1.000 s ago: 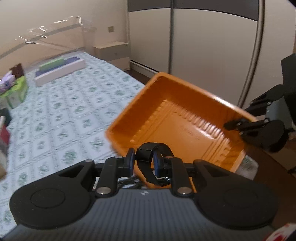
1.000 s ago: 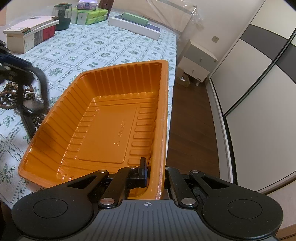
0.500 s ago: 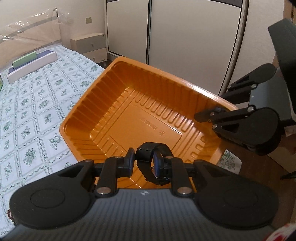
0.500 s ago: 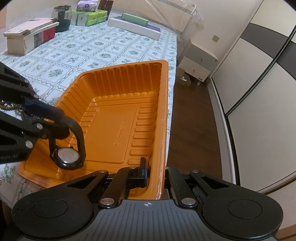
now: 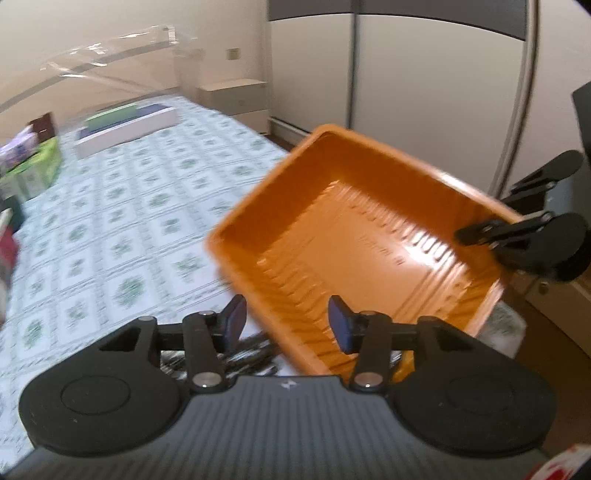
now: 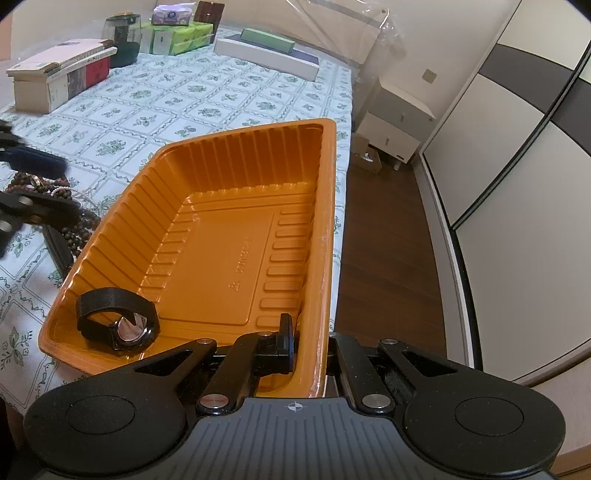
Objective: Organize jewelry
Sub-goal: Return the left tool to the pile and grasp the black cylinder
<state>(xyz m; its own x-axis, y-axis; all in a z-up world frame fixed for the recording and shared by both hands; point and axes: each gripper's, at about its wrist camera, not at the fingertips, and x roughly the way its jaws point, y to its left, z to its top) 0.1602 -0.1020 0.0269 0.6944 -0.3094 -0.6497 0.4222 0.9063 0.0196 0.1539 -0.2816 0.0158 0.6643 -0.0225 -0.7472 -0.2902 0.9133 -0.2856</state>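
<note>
An orange plastic tray (image 6: 229, 258) rests on the flowered tablecloth at the table's right edge. My right gripper (image 6: 308, 347) is shut on the tray's near right wall. A black wristwatch (image 6: 114, 321) lies on its side in the tray's near left corner, touched by nothing. My left gripper (image 5: 287, 325) hovers over the tray's (image 5: 351, 258) left corner, its jaws opening with nothing between the blue pads (image 5: 234, 321). In the right wrist view the left gripper (image 6: 33, 184) sits at the left edge, above a pile of brown bead strings (image 6: 75, 225). The right gripper (image 5: 480, 234) shows at the tray's far side.
Boxes (image 6: 59, 77), green tissue packs (image 6: 181, 37), a dark jar (image 6: 123, 35) and a long white box (image 6: 266, 55) stand at the table's far end. A strap and beads (image 5: 247, 354) lie under the left gripper. Wooden floor (image 6: 384, 240), a nightstand and wardrobe doors lie past the table's edge.
The left gripper has let go of the black watch, which now lies in the tray, and has drawn back toward the tray's left corner. The right gripper and tray have kept still.
</note>
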